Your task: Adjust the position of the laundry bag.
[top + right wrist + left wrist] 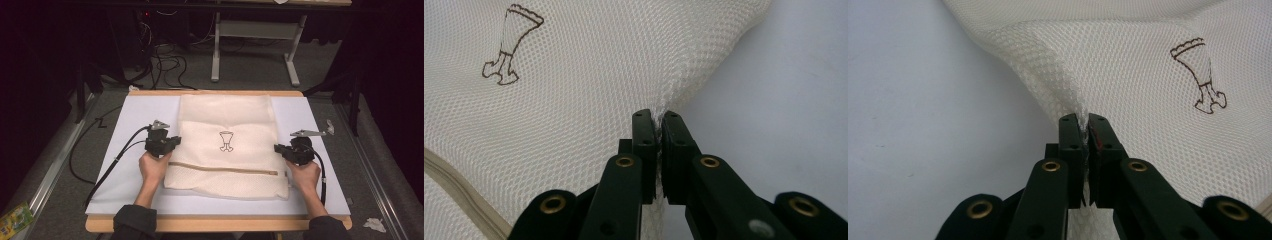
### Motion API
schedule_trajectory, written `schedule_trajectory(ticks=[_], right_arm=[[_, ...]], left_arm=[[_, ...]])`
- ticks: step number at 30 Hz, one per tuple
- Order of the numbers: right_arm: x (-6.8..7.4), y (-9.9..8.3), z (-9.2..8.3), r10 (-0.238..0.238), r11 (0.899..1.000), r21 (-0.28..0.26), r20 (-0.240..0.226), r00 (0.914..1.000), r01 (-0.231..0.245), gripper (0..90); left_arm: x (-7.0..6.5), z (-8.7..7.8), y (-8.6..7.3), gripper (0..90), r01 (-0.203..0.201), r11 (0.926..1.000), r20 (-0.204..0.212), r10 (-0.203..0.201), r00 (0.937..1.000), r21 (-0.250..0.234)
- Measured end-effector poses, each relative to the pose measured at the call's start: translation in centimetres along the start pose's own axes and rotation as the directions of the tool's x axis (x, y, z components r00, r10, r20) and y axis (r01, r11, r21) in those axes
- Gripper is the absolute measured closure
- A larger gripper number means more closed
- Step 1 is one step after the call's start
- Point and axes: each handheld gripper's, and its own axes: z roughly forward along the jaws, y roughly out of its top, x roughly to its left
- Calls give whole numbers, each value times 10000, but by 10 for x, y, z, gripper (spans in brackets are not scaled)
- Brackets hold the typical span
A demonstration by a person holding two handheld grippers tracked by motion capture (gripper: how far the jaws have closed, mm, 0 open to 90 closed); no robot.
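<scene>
From the high view, my left tool sits at the left edge of the mesh laundry bag, and my right tool sits at the bag's right edge, so the bag stretches between the two. My left hand and right hand grip the tools from behind. The bag lies on the white counter, with its zipper running across on my side of both tools and the small brown emblem midway between them.

In the left gripper view, my left tool has its jaws pressed together on a pinch of the bag's edge; the mesh rises in a ridge straight ahead of the tips and a sliver of cloth shows below between the jaws. The emblem lies ahead and to the right of the tool, and bare counter spreads out to its left.

In the right gripper view, my right tool is likewise clamped tight on a fold of the bag's edge, puckered mesh gathering just ahead of the tips. The emblem is ahead and well to the left of the tool, the zipper runs past low on the left, and counter lies to the right.
</scene>
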Motion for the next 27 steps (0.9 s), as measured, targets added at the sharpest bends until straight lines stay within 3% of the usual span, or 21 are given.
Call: schedule_trajectory(ticks=[9,19,27], right_arm=[[-10,-6,-6,223,9998,-16,89,9997,-223,872],[-10,-10,0,37,9999,157,194,9998,-40,855],[-10,-12,0,20,9999,119,243,9997,-23,844]], left_arm=[[-9,8,1,859,-148,9998,11,148,9999,144],[-12,11,-5,847,-604,9975,-380,619,9974,371],[-12,12,-8,839,-723,9967,-442,739,9963,377]])
